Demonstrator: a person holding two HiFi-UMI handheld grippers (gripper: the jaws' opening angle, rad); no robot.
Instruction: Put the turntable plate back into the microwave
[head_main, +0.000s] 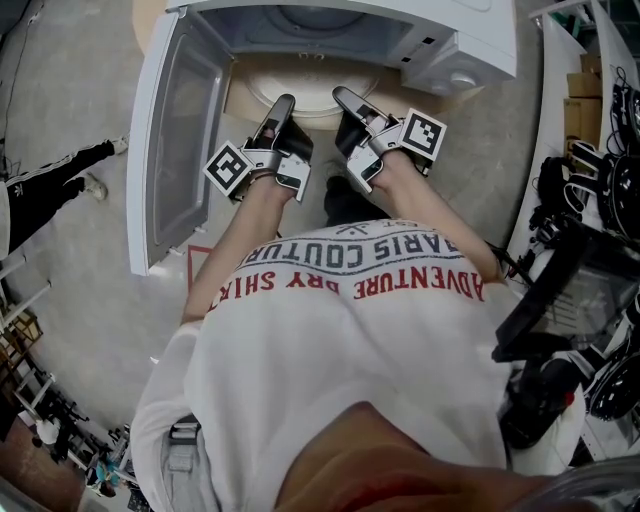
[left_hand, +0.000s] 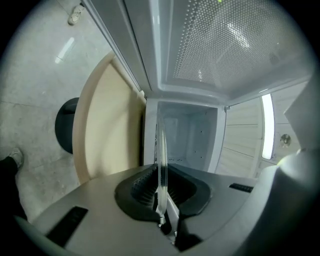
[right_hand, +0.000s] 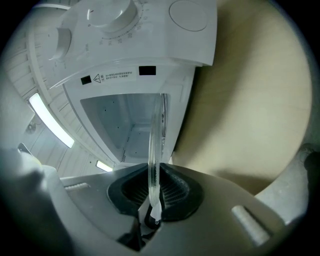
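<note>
The clear glass turntable plate (head_main: 316, 98) hangs level in front of the open white microwave (head_main: 440, 40), just outside its cavity (head_main: 320, 30). My left gripper (head_main: 284, 104) is shut on the plate's left rim and my right gripper (head_main: 344, 98) on its right rim. In the left gripper view the plate (left_hand: 161, 150) shows edge-on, pinched between the ribbed pads of the left gripper (left_hand: 162, 192), with the bare cavity (left_hand: 187, 140) straight ahead. In the right gripper view the plate (right_hand: 155, 145) also stands edge-on in the right gripper (right_hand: 156, 192), facing the cavity (right_hand: 125, 120).
The microwave door (head_main: 175, 140) swings open at the left. The oven sits on a round beige table (right_hand: 250, 100). Its control panel with dials (right_hand: 115, 20) is on the right side. A person's legs (head_main: 50, 185) stand at the far left; cluttered gear (head_main: 590, 200) fills the right.
</note>
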